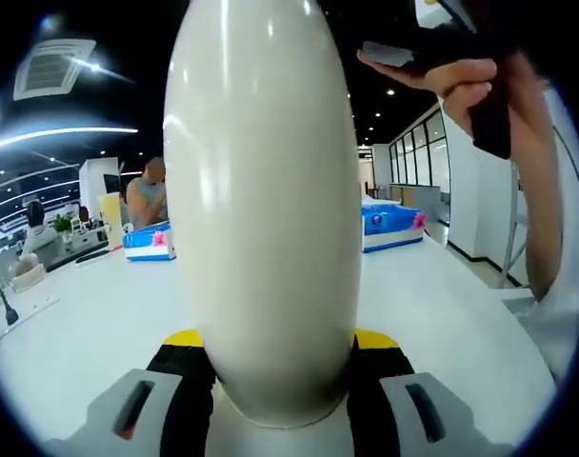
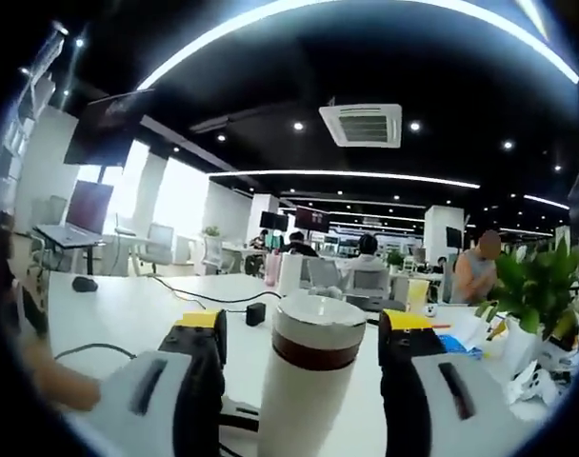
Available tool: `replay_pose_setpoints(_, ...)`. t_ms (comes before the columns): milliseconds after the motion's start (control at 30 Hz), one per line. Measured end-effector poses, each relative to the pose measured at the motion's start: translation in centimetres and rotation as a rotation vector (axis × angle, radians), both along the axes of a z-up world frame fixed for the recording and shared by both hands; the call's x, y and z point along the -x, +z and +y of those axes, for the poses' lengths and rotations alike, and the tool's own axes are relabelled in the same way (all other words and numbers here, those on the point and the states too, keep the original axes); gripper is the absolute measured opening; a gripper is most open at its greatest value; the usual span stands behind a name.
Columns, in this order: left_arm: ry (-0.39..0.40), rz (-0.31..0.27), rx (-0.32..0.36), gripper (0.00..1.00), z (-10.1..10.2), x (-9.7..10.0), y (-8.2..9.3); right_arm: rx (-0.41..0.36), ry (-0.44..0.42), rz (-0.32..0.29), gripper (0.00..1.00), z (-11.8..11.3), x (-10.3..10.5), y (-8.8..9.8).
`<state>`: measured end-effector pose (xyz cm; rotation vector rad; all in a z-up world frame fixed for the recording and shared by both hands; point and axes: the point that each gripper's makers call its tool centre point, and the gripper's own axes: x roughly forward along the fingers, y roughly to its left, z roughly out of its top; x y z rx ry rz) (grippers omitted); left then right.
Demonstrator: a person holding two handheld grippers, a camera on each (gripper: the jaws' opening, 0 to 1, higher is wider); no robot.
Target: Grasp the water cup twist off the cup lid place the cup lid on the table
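1. Cream-white and glossy, the water cup (image 1: 261, 200) is pinched between the jaws of the left claw (image 1: 275, 357) above the white desk (image 1: 99, 324).
2. Its cup lid (image 2: 319, 322), set over a brown band, is seen between the spread jaws of the right claw (image 2: 304, 357).

Left gripper view pressed against the water cup (image 1: 261, 209), right gripper view near it (same white table (image 2: 128, 314))
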<state>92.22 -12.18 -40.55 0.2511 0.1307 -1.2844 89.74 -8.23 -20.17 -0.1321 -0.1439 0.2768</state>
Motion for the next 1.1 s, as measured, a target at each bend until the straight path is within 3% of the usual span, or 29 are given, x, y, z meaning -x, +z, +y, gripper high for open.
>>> replay_pose_setpoints(267,0.000,0.001,0.000,0.55,-0.1,-0.1,-0.1,-0.032,0.050,0.057,0.84,0.7,-0.8,-0.9)
replay_pose_setpoints(433,0.002,0.002,-0.001,0.55,-0.1,-0.1,-0.1,-0.042,0.062,0.073,0.81,0.8,-0.6,-1.2)
replay_pose_setpoints(633,0.003,0.006,-0.002,0.55,-0.1,-0.1,-0.2,-0.042,0.073,0.073,0.63,0.4,-1.6,-0.9)
replay_pose_setpoints(767,0.004,0.006,-0.003,0.55,-0.1,-0.1,-0.3,-0.060,0.050,0.055,0.62,-0.2,-2.0,-0.5)
replay_pose_setpoints(1100,0.002,0.007,-0.003,0.55,-0.1,0.0,-0.3,-0.043,0.041,0.086,0.62,-0.2,-2.6,-1.4)
